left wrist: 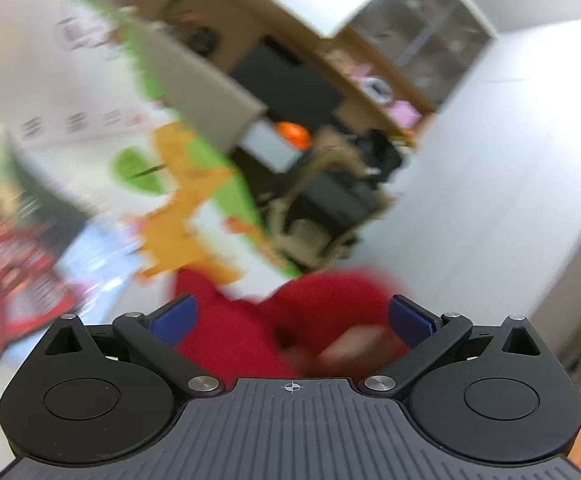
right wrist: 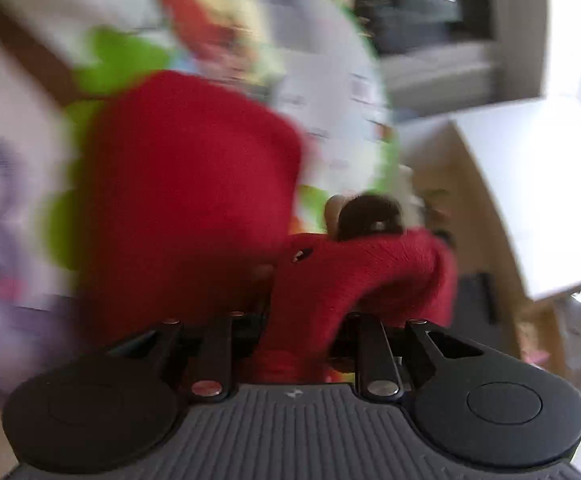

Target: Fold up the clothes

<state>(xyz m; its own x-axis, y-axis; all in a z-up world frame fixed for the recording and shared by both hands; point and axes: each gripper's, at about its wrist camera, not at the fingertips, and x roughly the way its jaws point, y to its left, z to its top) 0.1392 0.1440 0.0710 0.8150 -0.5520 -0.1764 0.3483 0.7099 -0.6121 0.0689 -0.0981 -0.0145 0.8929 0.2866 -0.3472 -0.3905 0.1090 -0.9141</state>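
A fuzzy red garment [right wrist: 190, 184] hangs in front of the right wrist camera, badly blurred by motion. One fold of it runs down between the drawn-in fingers of my right gripper [right wrist: 298, 340], which is shut on the cloth; the pads are hidden by it. In the left wrist view my left gripper [left wrist: 292, 320] is open, its blue pads [left wrist: 174, 320] wide apart. The red garment [left wrist: 242, 328] lies just beyond and between them, untouched by the pads. A pale blurred shape [left wrist: 350, 350], perhaps a hand, sits against the cloth.
A colourful play mat [left wrist: 178, 184] with green, orange and white print lies beneath. A dark rounded shape [right wrist: 370, 212], possibly a person's head, shows behind the cloth. A white wall [left wrist: 510, 160], wooden shelving [left wrist: 370, 92] and a chair [left wrist: 330, 200] stand beyond.
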